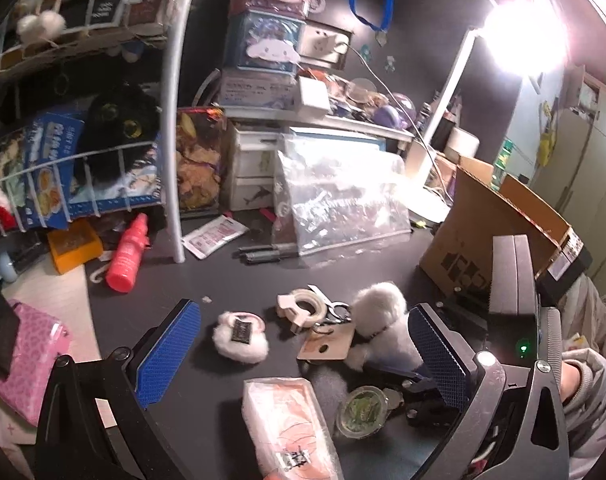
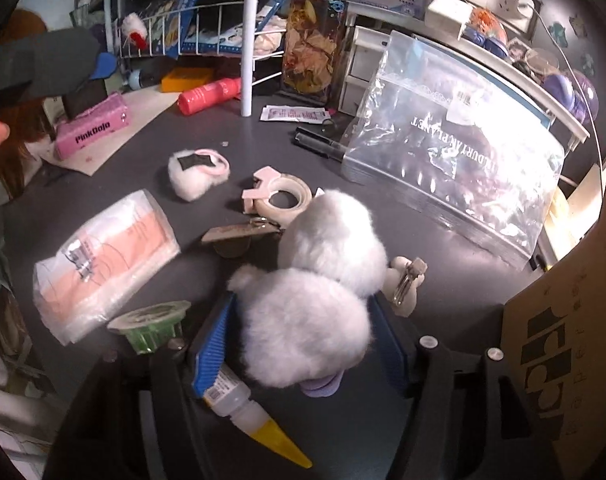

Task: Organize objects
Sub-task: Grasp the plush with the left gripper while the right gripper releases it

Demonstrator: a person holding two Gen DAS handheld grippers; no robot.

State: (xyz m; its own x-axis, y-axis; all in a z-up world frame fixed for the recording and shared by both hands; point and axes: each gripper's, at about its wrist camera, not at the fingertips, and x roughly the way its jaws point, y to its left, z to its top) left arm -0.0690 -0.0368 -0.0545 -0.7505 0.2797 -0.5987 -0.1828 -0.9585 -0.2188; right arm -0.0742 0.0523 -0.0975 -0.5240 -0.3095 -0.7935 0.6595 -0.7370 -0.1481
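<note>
The white plush toy (image 2: 315, 300) lies on the dark table (image 2: 207, 264), between the blue pads of the right gripper (image 2: 303, 344) (whether they press it, I cannot tell). A tape roll (image 2: 281, 196) sits at its eleven o'clock. The left gripper (image 1: 303, 356) hangs open, holding nothing.

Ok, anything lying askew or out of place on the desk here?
Yes. The red bottle lies on its side by the white rack pole, and a glue bottle lies tipped under the right gripper, whose fingers stand either side of the white plush toy.
</note>
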